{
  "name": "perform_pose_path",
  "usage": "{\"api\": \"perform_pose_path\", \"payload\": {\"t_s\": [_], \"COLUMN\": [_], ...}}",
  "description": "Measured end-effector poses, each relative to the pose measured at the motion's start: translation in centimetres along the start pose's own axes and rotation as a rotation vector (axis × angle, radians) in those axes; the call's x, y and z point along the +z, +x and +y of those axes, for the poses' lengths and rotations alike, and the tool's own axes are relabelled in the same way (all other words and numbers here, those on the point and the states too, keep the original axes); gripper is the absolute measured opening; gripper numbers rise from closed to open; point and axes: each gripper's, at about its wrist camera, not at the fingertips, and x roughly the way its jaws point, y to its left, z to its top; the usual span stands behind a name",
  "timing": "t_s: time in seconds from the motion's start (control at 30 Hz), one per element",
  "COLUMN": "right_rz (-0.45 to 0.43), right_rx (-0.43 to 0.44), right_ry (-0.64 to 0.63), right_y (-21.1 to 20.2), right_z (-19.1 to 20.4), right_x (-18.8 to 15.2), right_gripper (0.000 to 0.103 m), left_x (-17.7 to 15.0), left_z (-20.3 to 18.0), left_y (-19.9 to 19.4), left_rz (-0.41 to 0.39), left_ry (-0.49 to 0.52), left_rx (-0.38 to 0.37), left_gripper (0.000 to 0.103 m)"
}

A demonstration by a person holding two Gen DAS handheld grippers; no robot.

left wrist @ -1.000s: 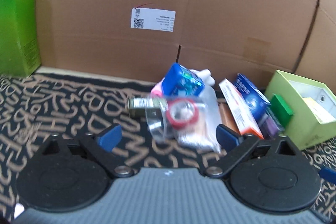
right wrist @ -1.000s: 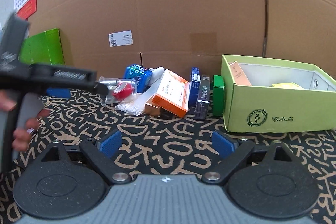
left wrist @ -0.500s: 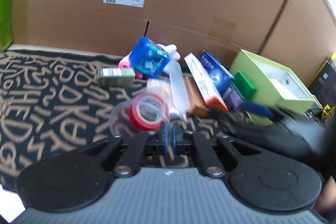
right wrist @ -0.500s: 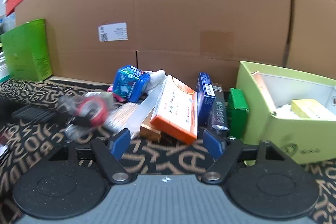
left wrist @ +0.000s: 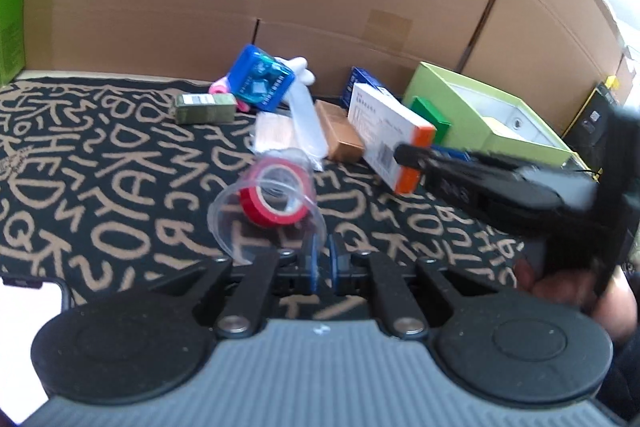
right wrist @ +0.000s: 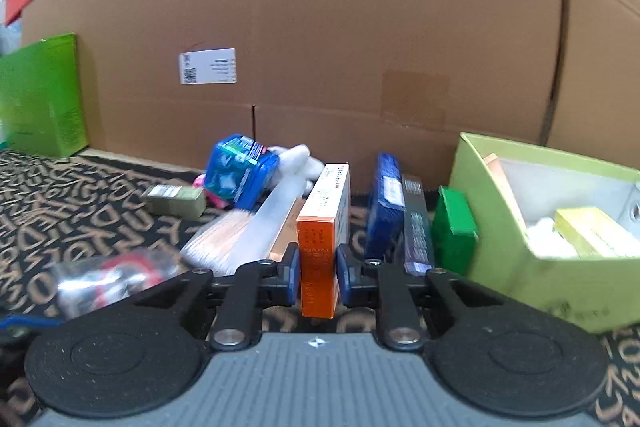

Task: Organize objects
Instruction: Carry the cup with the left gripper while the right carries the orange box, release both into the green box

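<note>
A clear plastic cup [left wrist: 240, 223] lies on its side with a red tape roll [left wrist: 276, 203] inside it. My left gripper [left wrist: 322, 257] is shut on the cup's rim. The cup shows blurred at the lower left of the right wrist view [right wrist: 108, 277]. An orange-and-white box [right wrist: 334, 187] stands on edge in the pile. My right gripper [right wrist: 318, 267] is closing on it, its blue pads against both sides of the orange end. In the left wrist view the same box [left wrist: 380, 115] has the black right gripper at its orange end.
A light green open box [right wrist: 516, 267] with packets inside stands at the right. The pile holds a blue packet [right wrist: 236, 171], a dark blue box [right wrist: 386, 203], a small green box [right wrist: 454, 223] and an olive box [right wrist: 174, 201]. Cardboard walls [right wrist: 360, 47] close the back.
My left gripper shut on the cup's rim and drew the cup with the tape out of the pile. My right gripper came up to the pile and closed around the orange-and-white box.
</note>
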Motion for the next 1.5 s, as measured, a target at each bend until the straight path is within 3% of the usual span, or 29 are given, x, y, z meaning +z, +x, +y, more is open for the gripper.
{"api": "perform_pose_path", "payload": {"t_s": [0.2, 0.23, 0.27, 0.33, 0.4, 0.5, 0.53, 0.6, 0.63, 0.77, 0.8, 0.83, 0.87, 0.9, 0.93, 1.1, 1.27, 1.5], "right_rz": [0.026, 0.036, 0.048, 0.077, 0.074, 0.076, 0.068, 0.067, 0.066, 0.069, 0.072, 0.077, 0.08, 0.09, 0.096, 0.068, -0.008, -0.127], "right_rx": [0.091, 0.116, 0.133, 0.122, 0.111, 0.093, 0.084, 0.071, 0.061, 0.042, 0.041, 0.038, 0.038, 0.048, 0.069, 0.097, 0.097, 0.005], "right_ry": [0.112, 0.15, 0.177, 0.19, 0.191, 0.178, 0.167, 0.146, 0.138, 0.131, 0.135, 0.142, 0.147, 0.154, 0.17, 0.186, 0.209, 0.197], "right_y": [-6.1, -7.1, -7.9, -8.9, -9.2, -8.8, -8.5, -7.8, -7.4, -5.9, -5.4, -5.1, -4.8, -4.5, -4.4, -5.8, -8.1, -11.1], "right_z": [-1.4, -1.8, -2.1, -2.4, -2.4, -2.1, -1.9, -1.6, -1.5, -1.5, -1.5, -1.6, -1.6, -1.7, -1.9, -2.2, -3.7, -7.5], "right_x": [-2.9, -3.5, -4.1, -5.1, -5.6, -5.3, -5.1, -4.8, -4.7, -4.3, -4.3, -4.3, -4.3, -4.3, -4.3, -4.4, -3.2, -0.6], "right_gripper": [0.021, 0.021, 0.021, 0.021, 0.022, 0.034, 0.047, 0.061, 0.061, 0.061, 0.058, 0.049, 0.04, 0.025, 0.021, 0.02, 0.02, 0.02], "left_x": [-1.1, -1.1, -1.1, -0.8, -0.2, 0.6, 0.7, 0.8, 0.8, 1.0, 1.1, 1.2, 1.3, 1.4, 1.5, 2.0, 4.3, 8.9], "left_z": [-1.4, -1.7, -1.8, -1.8, -1.9, -1.7, -1.5, -0.8, -0.4, 0.3, 0.3, 0.3, 0.4, 0.3, 0.2, -1.6, -5.1, -12.4], "left_y": [-1.0, -1.0, -0.9, -0.5, 0.0, 0.8, 1.0, 1.2, 1.3, 1.8, 1.9, 2.1, 2.2, 2.3, 2.4, 1.8, 0.6, 0.7], "left_rz": [-0.013, -0.021, -0.03, -0.06, -0.074, -0.08, -0.077, -0.06, -0.047, -0.041, -0.041, -0.036, -0.03, -0.023, -0.014, -0.036, -0.085, -0.15], "left_ry": [0.019, 0.019, 0.014, -0.009, -0.019, -0.027, -0.033, -0.049, -0.061, -0.076, -0.074, -0.069, -0.061, -0.051, -0.048, -0.005, 0.063, 0.184], "left_rx": [-0.011, 0.007, 0.031, 0.079, 0.11, 0.133, 0.136, 0.115, 0.1, 0.128, 0.13, 0.126, 0.118, 0.103, 0.087, 0.044, -0.049, -0.214], "left_gripper": [0.007, 0.013, 0.035, 0.057, 0.057, 0.057, 0.056, 0.042, 0.037, 0.037, 0.037, 0.035, 0.02, 0.01, 0.004, 0.004, 0.004, 0.004]}}
